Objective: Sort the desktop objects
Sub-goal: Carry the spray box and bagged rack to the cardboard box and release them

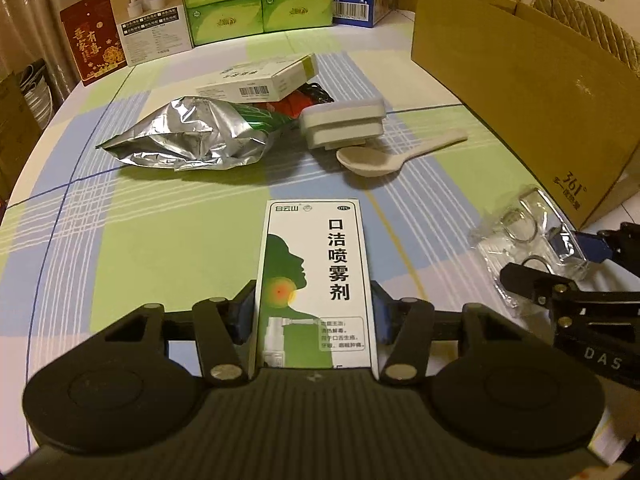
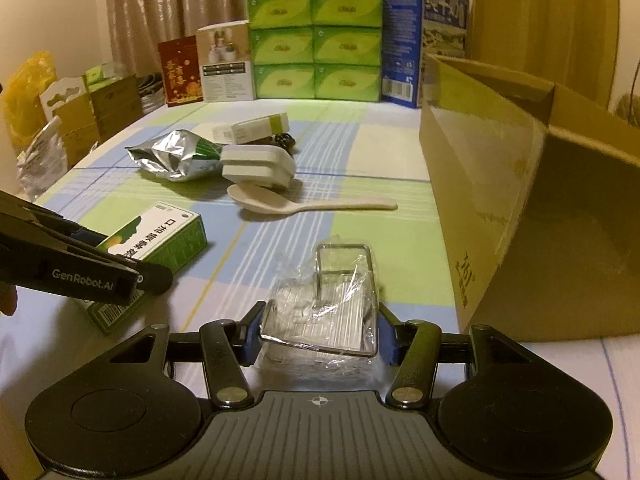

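Two tongs grip items: left tongs (image 1: 314,316) the throat-spray box (image 1: 316,280), right tongs (image 2: 318,330) a wrapped wire rack (image 2: 324,304); beyond them, spoon (image 1: 372,156) and foil bag (image 1: 192,136) remain unsorted.

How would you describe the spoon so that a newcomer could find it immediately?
Start at the big cardboard box on the table's right. To its left a small pile lies mid-table; the spoon lies at its near edge, bowl tucked under stacked white trays. It alone is long, thin and beige.

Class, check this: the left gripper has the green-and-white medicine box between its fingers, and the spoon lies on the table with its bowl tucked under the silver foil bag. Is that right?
One detail is wrong. The spoon has its bowl tucked under the white stacked container, not the silver foil bag, as the left wrist view shows. The left gripper does have the medicine box between its fingers.
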Tool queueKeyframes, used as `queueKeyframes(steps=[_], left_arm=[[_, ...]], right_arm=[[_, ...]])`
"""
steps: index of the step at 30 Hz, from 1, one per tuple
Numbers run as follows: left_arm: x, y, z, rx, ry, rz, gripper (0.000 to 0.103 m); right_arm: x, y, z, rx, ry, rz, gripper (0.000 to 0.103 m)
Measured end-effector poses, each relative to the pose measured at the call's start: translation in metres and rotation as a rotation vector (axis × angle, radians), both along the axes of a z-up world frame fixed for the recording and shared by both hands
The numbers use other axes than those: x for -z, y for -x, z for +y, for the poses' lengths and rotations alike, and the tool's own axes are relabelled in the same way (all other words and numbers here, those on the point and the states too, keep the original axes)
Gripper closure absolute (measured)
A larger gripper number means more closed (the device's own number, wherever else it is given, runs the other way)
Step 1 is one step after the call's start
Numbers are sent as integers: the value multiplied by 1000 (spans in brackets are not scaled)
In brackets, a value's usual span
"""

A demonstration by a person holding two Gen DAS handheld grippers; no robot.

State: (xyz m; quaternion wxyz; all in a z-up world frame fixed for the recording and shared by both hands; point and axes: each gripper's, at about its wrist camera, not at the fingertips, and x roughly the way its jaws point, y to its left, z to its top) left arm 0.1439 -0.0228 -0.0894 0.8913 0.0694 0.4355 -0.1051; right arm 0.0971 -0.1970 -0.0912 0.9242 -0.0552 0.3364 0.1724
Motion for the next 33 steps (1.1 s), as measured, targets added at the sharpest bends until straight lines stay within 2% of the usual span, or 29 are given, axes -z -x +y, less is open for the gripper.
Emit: queueKeyframes(steps=[8,17,26,33], left_arm=[[-9,10,1,14,32,-5,53],[-39,22,-6,41,71,-55,53],[-88,25,-47,91,128,-126,53],[-129,15,-106,169,142,-187,53]], right_arm=[[-15,11,0,-23,21,-44,51],[-68,26,-18,-33,17,-154,51],[-128,8,-79,65,-13,-229,51],[-147,-19,-138,154,-18,-219,51]])
